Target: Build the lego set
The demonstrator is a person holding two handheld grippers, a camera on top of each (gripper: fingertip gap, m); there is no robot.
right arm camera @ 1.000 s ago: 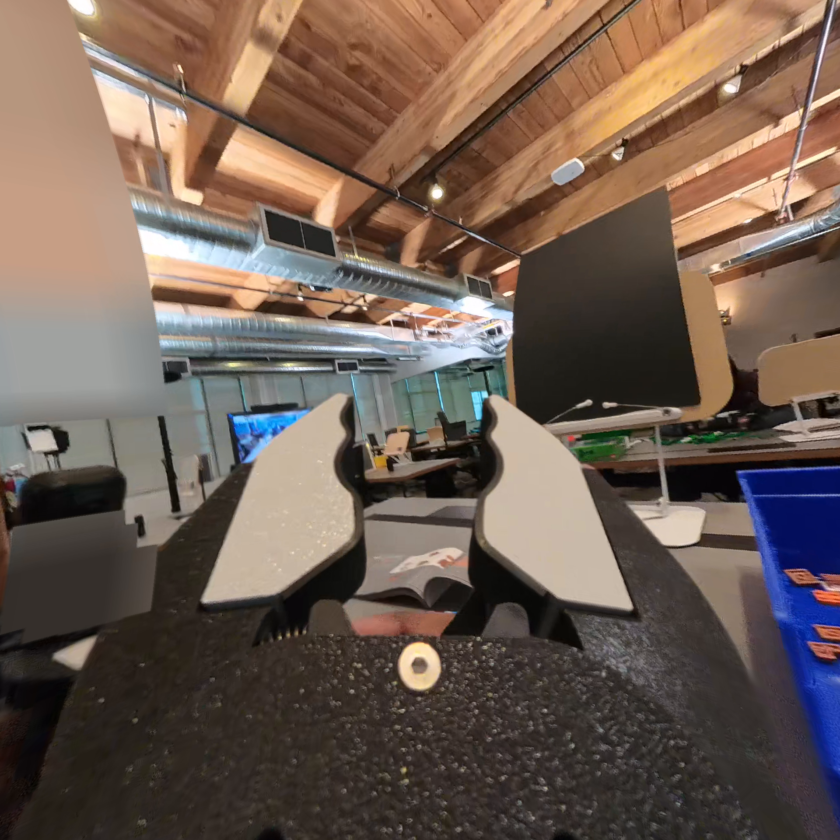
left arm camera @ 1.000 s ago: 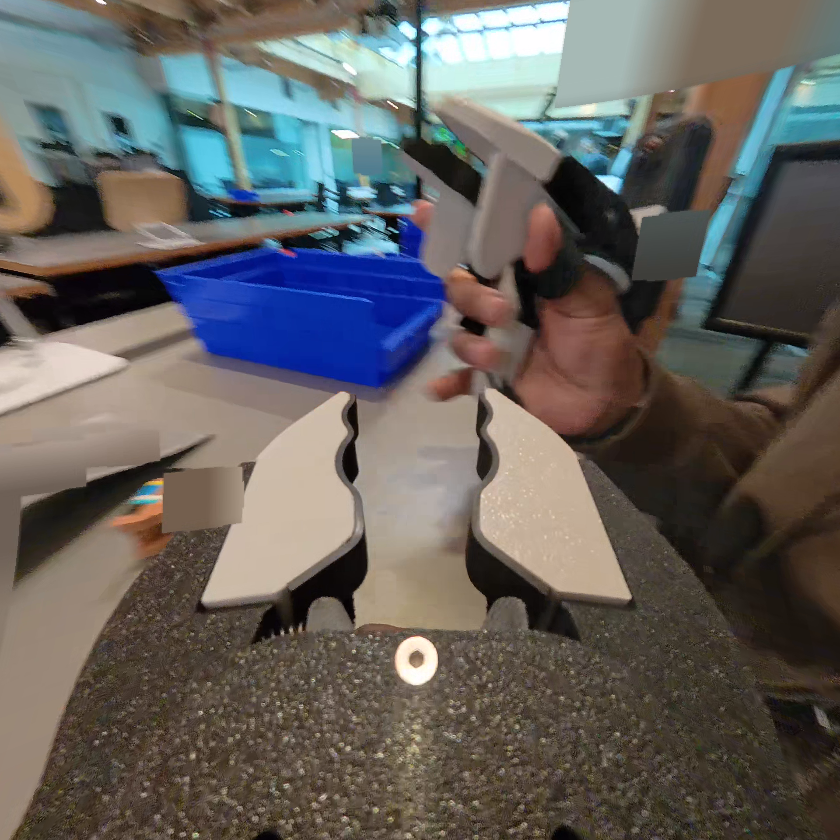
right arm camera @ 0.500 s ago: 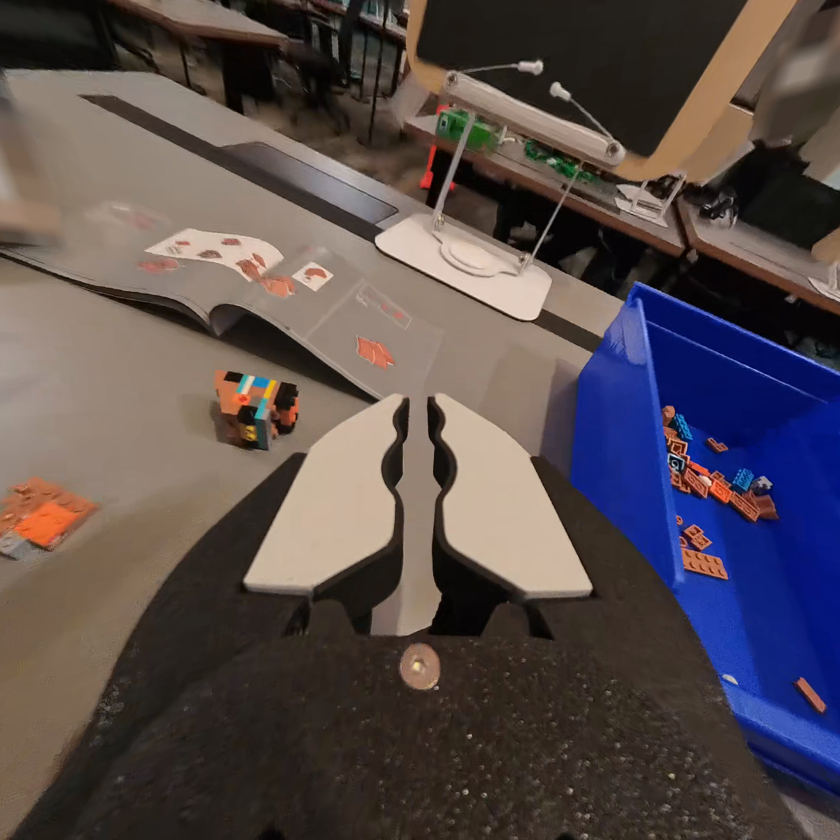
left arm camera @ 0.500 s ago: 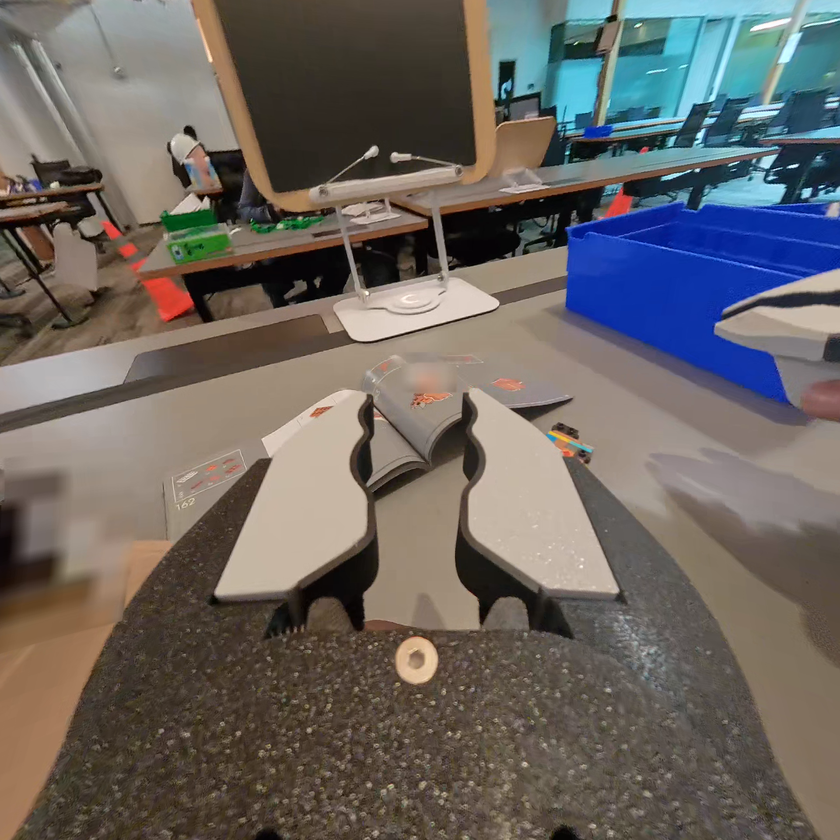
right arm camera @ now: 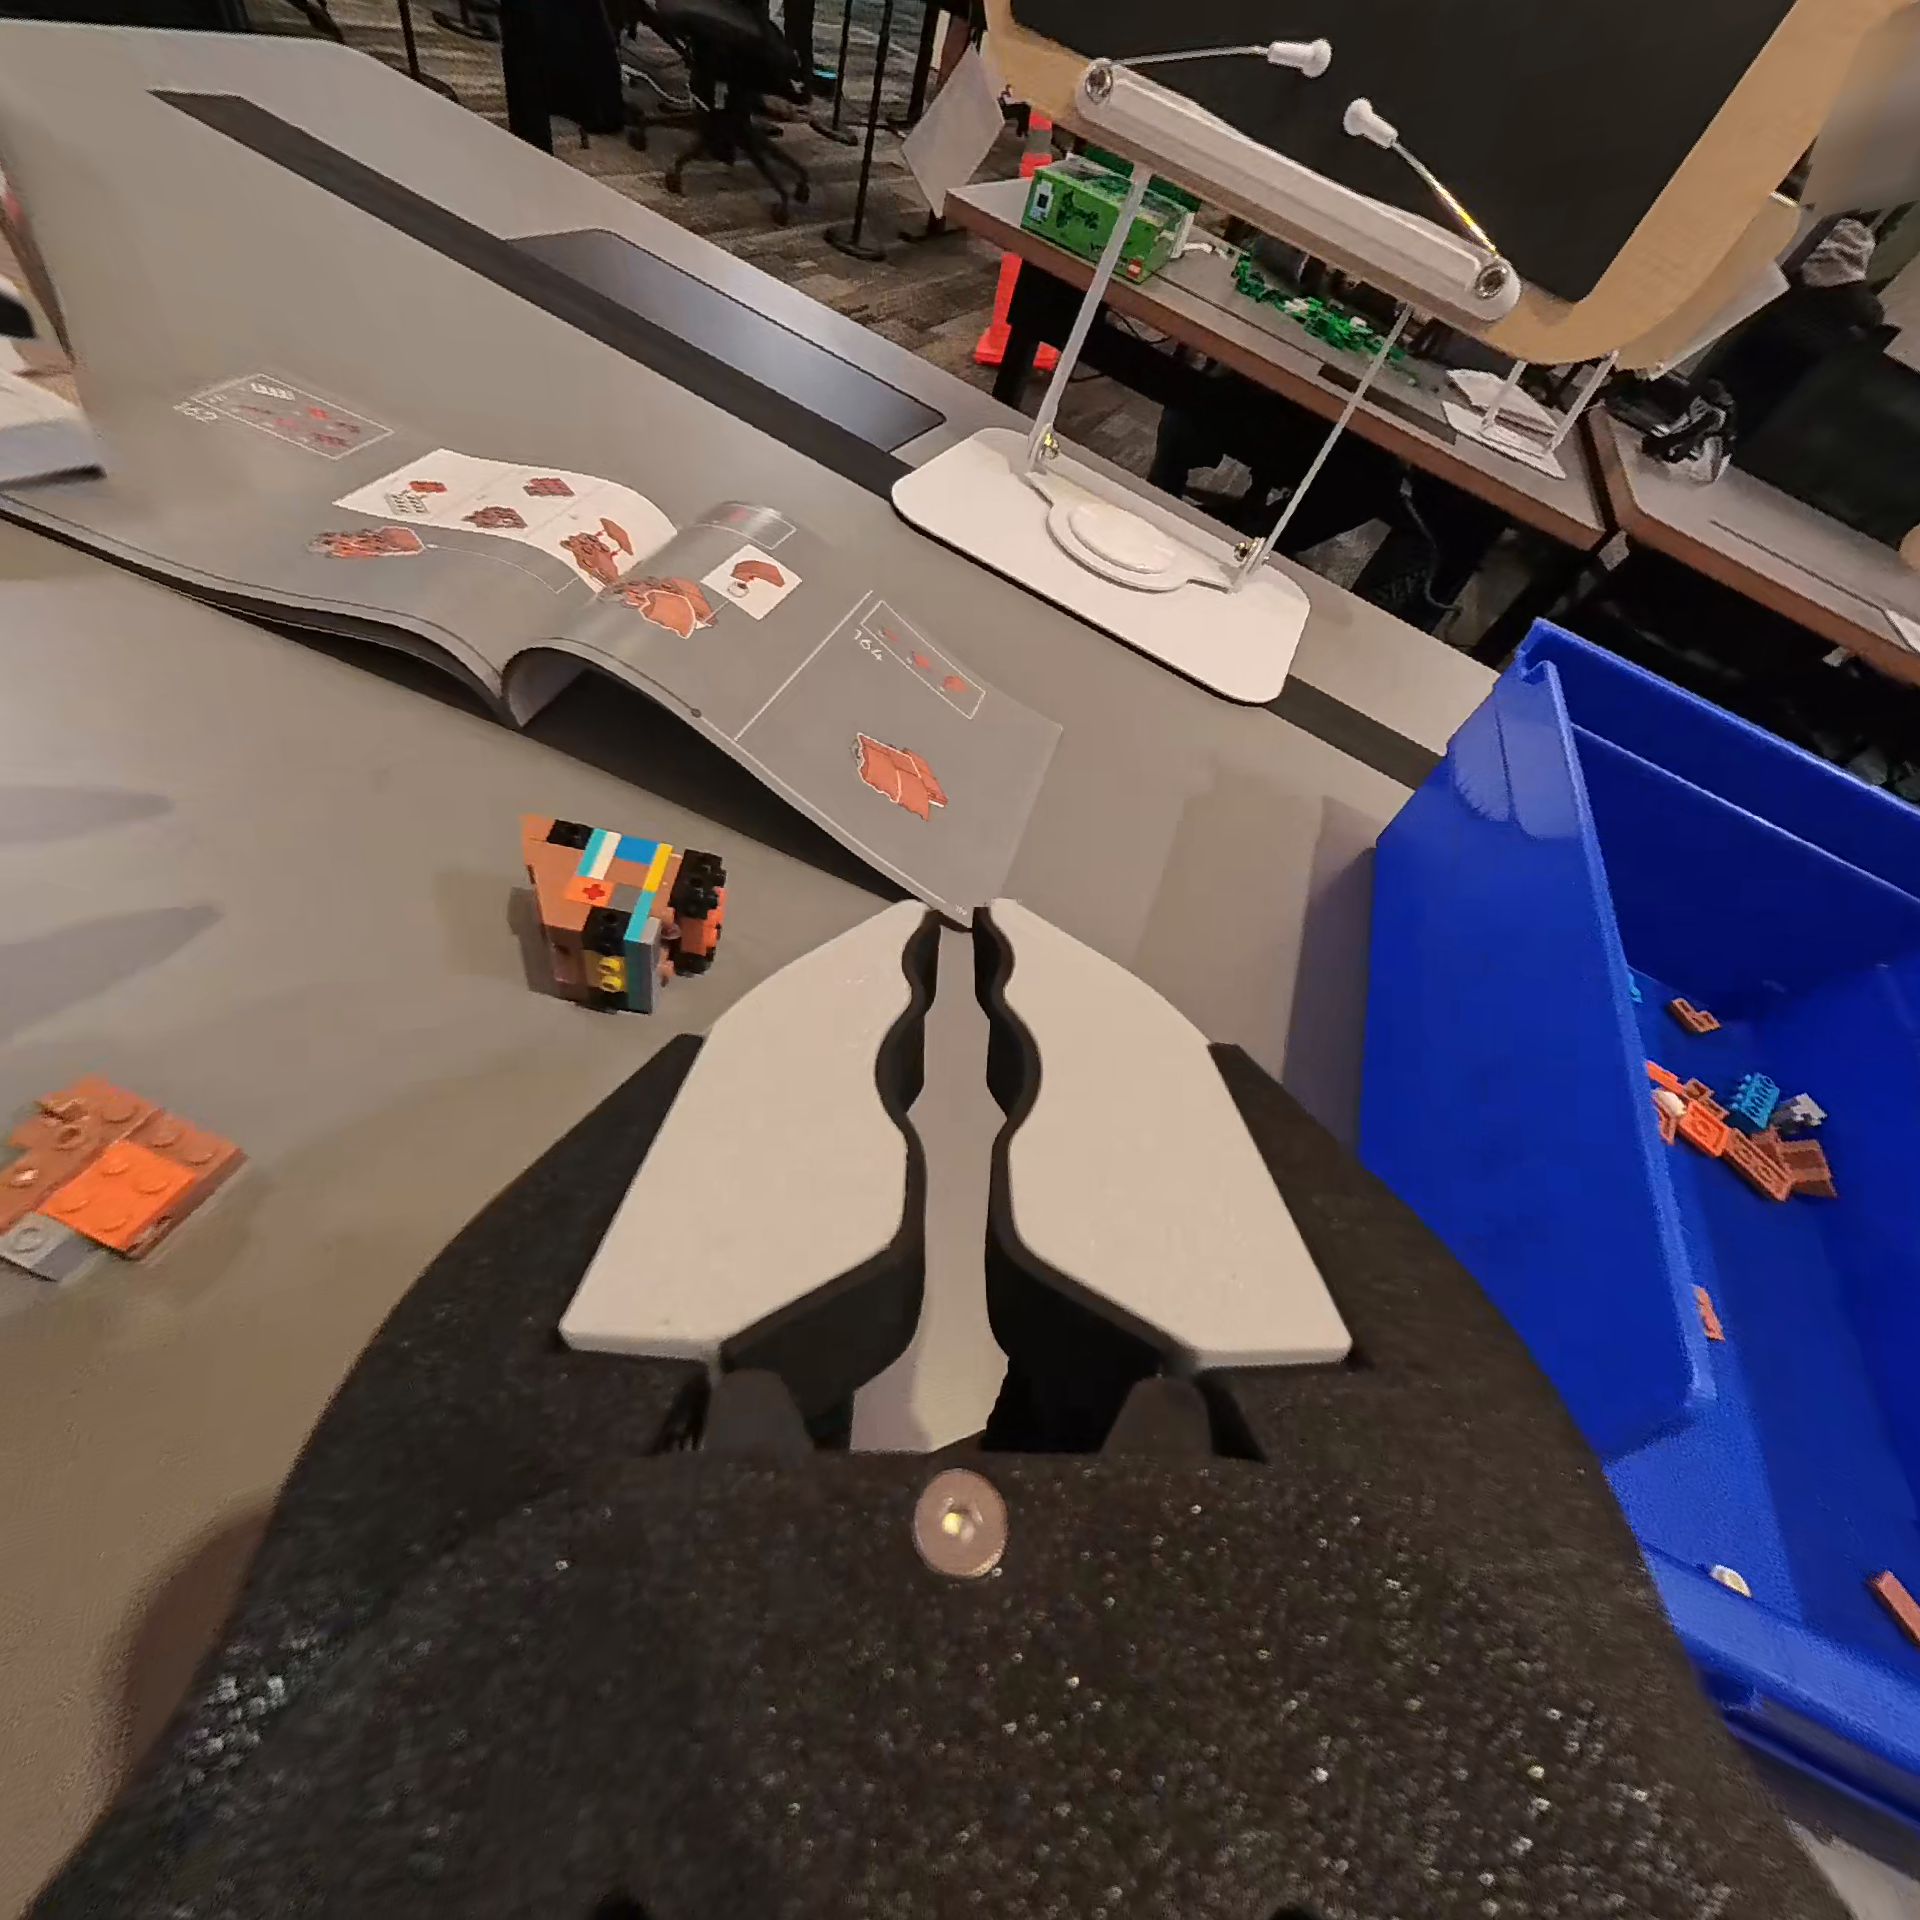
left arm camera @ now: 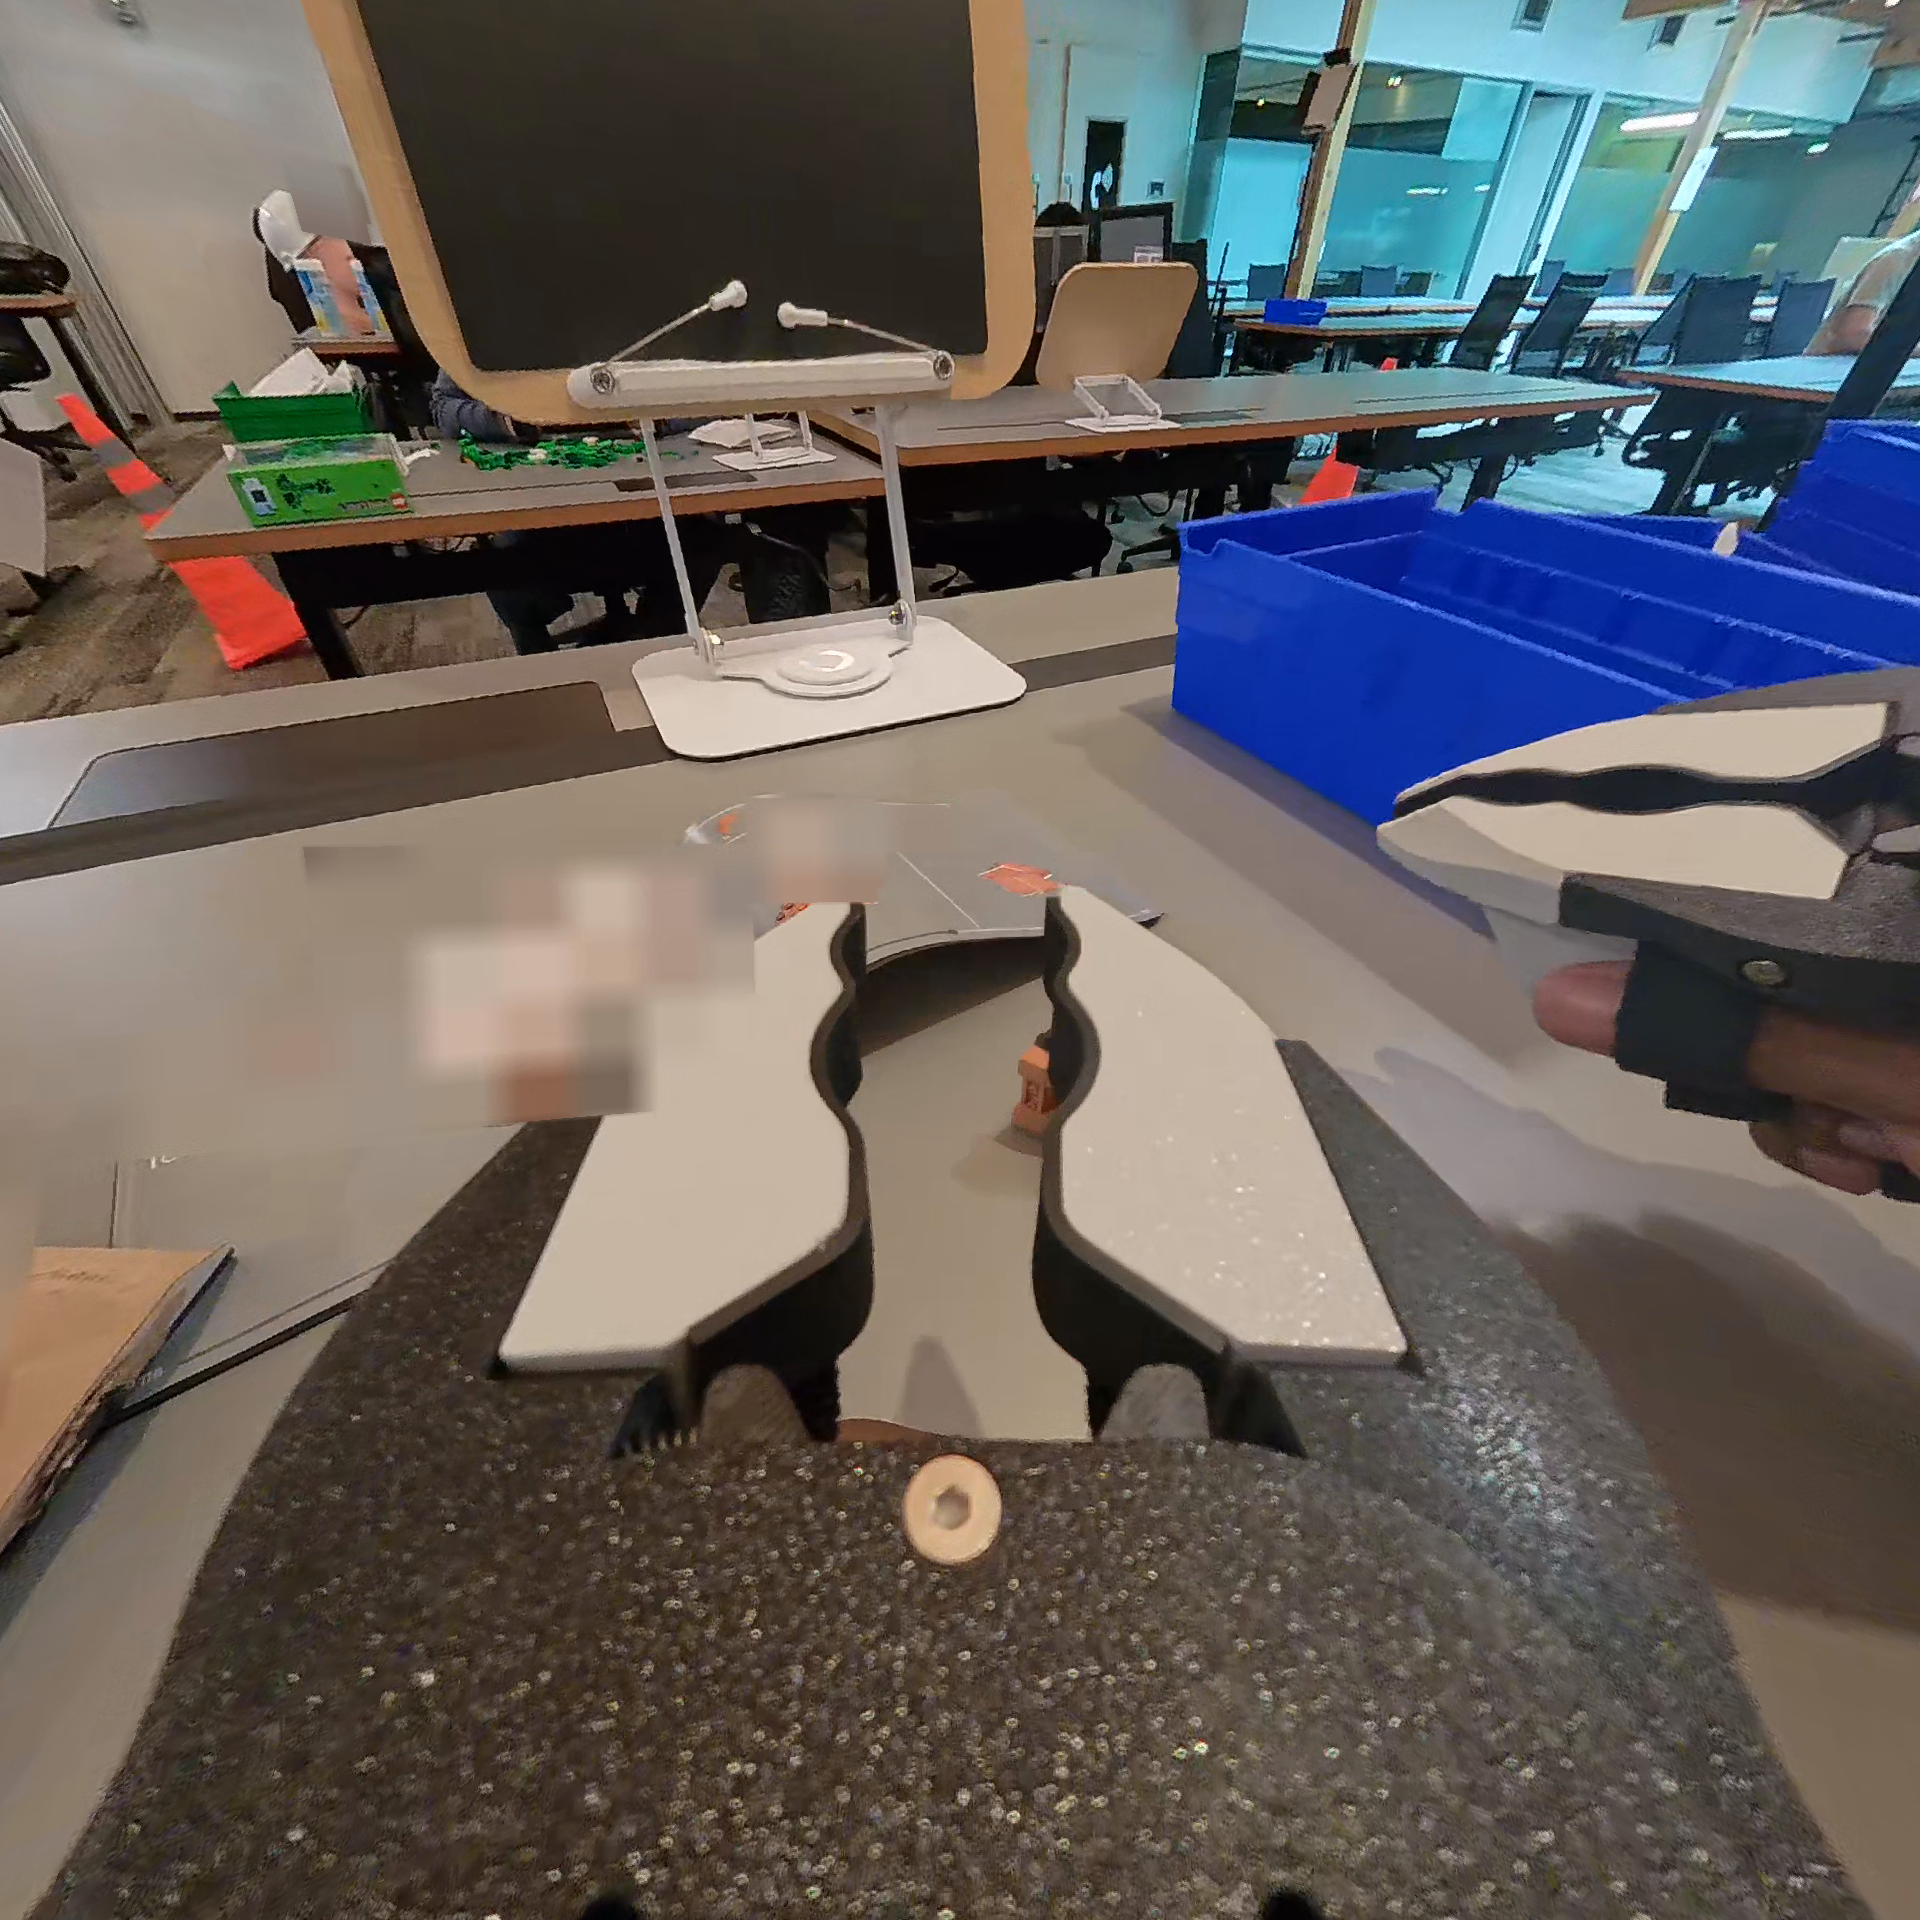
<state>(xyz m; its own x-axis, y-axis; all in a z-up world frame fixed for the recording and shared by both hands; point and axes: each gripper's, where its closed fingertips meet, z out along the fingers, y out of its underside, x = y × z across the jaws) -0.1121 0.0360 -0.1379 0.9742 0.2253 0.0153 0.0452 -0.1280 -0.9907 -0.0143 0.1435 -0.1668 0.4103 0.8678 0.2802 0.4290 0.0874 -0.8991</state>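
A small multicoloured lego build (right arm camera: 618, 914) stands on the grey table (right arm camera: 312, 935), left of my right gripper (right arm camera: 956, 916). That gripper is shut and empty, and hovers just short of the open instruction booklet (right arm camera: 623, 582). A flat orange and brown plate assembly (right arm camera: 104, 1164) lies at the left edge. Loose bricks (right arm camera: 1745, 1132) lie in the blue bin (right arm camera: 1507, 1039) to the right. My left gripper (left arm camera: 951, 914) is open and empty above the table. The build (left arm camera: 1034, 1091) peeks out beside its right finger. The right gripper (left arm camera: 1621, 821) also shows there, at the right, held in a hand.
A white book stand (right arm camera: 1122, 540) holding a dark board stands beyond the booklet; it also shows in the left wrist view (left arm camera: 831, 665). The blue bin (left arm camera: 1455, 665) sits at the back right. Brown cardboard (left arm camera: 73, 1340) lies at the near left. Other tables and chairs stand behind. Across from one pair of fingers to the other is roughly 15 centimetres.
Both views have swung from the room and ceiling down onto the table. My right gripper has gone from open to shut. My left gripper has moved in towards the booklet and the build.
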